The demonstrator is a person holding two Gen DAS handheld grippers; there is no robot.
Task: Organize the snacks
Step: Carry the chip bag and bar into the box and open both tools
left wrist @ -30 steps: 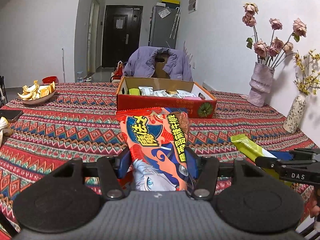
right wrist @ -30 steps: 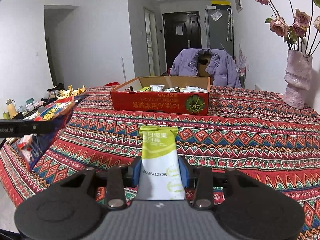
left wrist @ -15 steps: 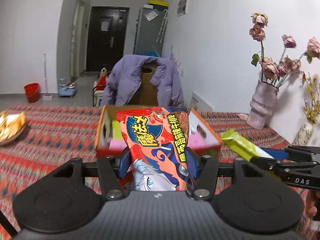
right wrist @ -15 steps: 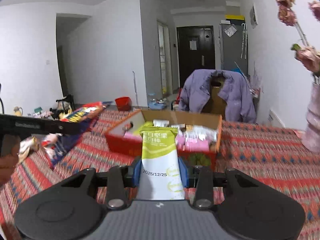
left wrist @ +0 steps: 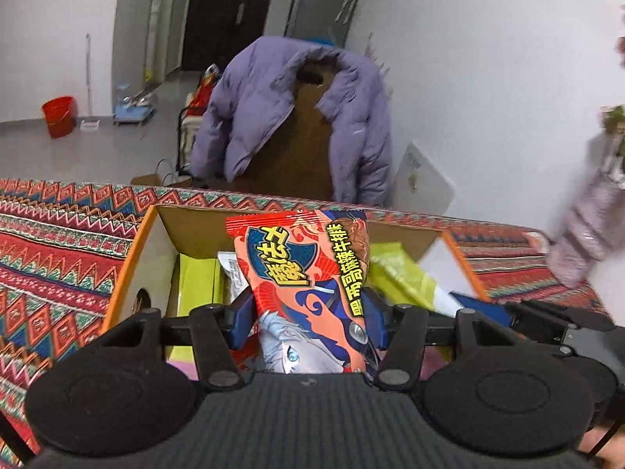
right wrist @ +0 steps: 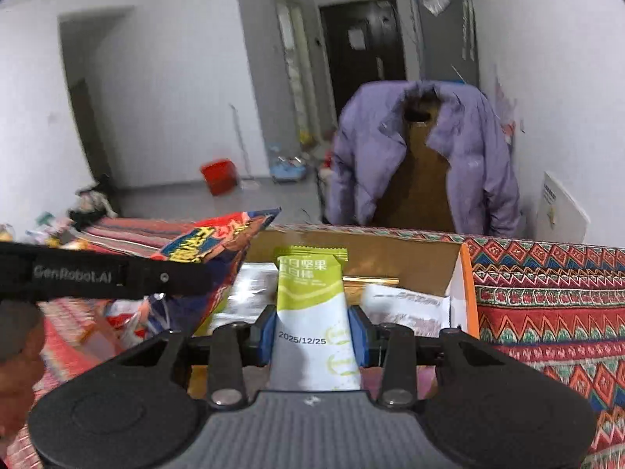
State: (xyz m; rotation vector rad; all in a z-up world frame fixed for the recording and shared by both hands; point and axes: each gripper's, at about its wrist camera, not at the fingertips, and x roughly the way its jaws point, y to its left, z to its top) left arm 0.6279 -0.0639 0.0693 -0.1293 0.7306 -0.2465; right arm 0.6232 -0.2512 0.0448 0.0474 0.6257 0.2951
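Observation:
My left gripper [left wrist: 308, 316] is shut on a red and blue snack packet [left wrist: 304, 269] and holds it over the open cardboard box [left wrist: 195, 222]. My right gripper [right wrist: 312, 328] is shut on a green and white nut bar packet [right wrist: 310, 301], also over the box [right wrist: 463, 273]. Each packet shows in the other view: the green packet [left wrist: 402, 281] to the right of the left gripper, the red packet [right wrist: 211, 246] to the left of the right gripper. Several snack packets [right wrist: 406, 305] lie inside the box.
The box stands on a table with a red patterned cloth [left wrist: 58, 242]. A chair with a purple jacket [left wrist: 281, 109] stands behind the table's far edge. A pale vase [left wrist: 590, 219] stands at the right. A red bucket [left wrist: 58, 115] is on the floor beyond.
Both grippers moved forward across the table with their packets, from well short of the box to over its open top. Both grips are unchanged.

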